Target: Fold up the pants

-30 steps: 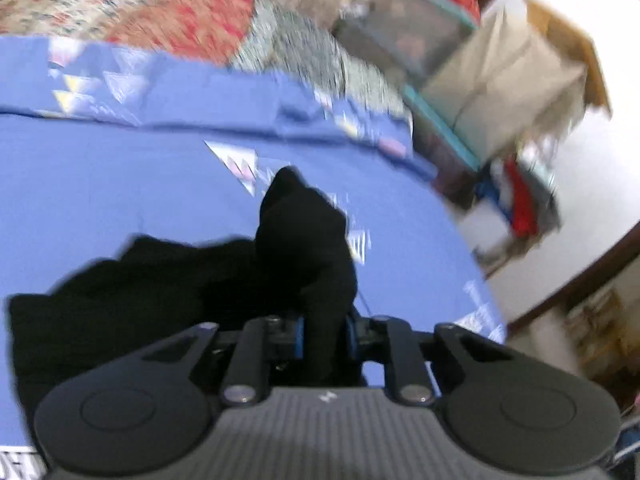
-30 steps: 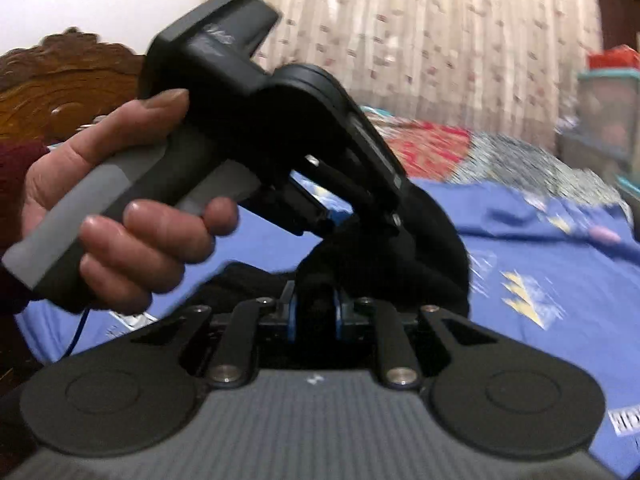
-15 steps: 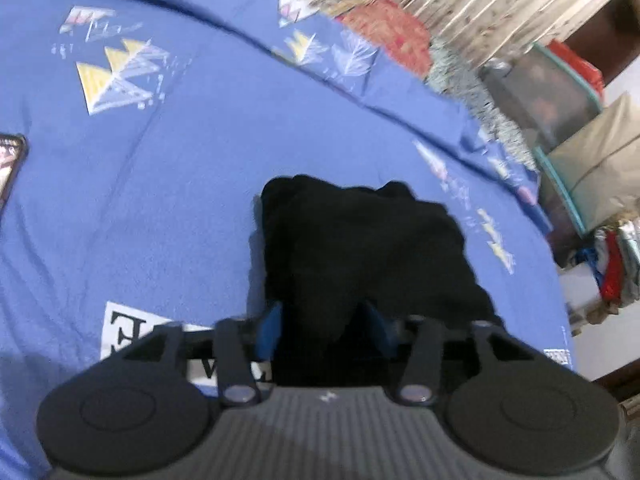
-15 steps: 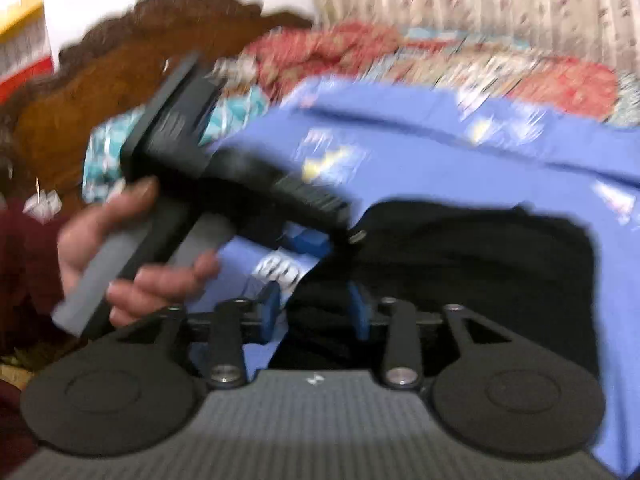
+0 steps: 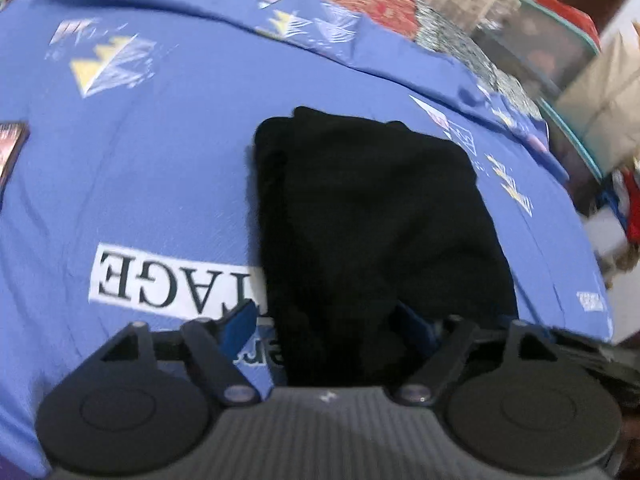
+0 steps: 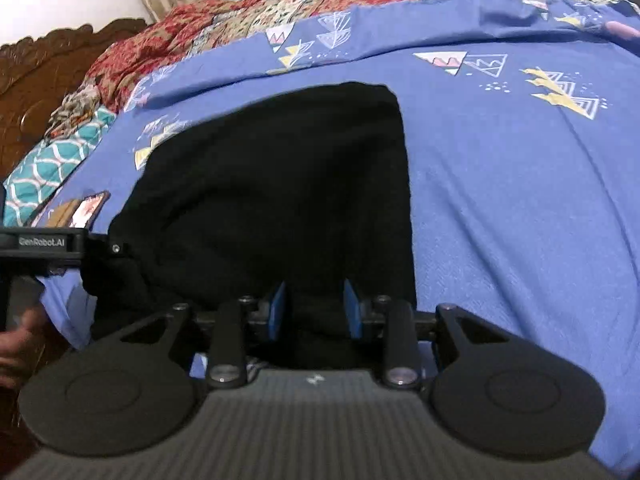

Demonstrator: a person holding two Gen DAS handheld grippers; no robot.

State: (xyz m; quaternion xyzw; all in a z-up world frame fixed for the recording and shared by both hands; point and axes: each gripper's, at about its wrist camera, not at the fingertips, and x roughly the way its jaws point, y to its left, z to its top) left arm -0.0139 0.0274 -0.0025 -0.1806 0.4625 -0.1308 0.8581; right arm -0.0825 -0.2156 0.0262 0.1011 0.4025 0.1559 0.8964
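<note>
Since the earlier frames: the pants, which you were lifting in a pinched bunch, are now lying down as a folded black block on the blue bedsheet; both sets of jaws were clamped on cloth then.
Pants, place: they are resting flat mid-sheet, directly ahead of both tools, the near edge running under your fingertips.
Pants, long axis: it is running away from you in both wrist views; the far edge looks fairly straight.
Pants, material: soft, matte black knit, thick where layers are stacking, with a lumpy fold along the left side.
Left gripper: its jaws have just been opening and are standing wide, released, the near edge of the cloth lying loose between them.
Right gripper: its jaws have just been closing a little; the blue pads are straddling a ridge of cloth, but I cannot tell whether they are pressing it.
Nearer hand: both are sitting at the near edge, neither clearly closer.
Sheet: smooth cotton printed with pale triangles and a white lettered label.
Beyond: a patchwork quilt and carved wooden headboard.
</note>
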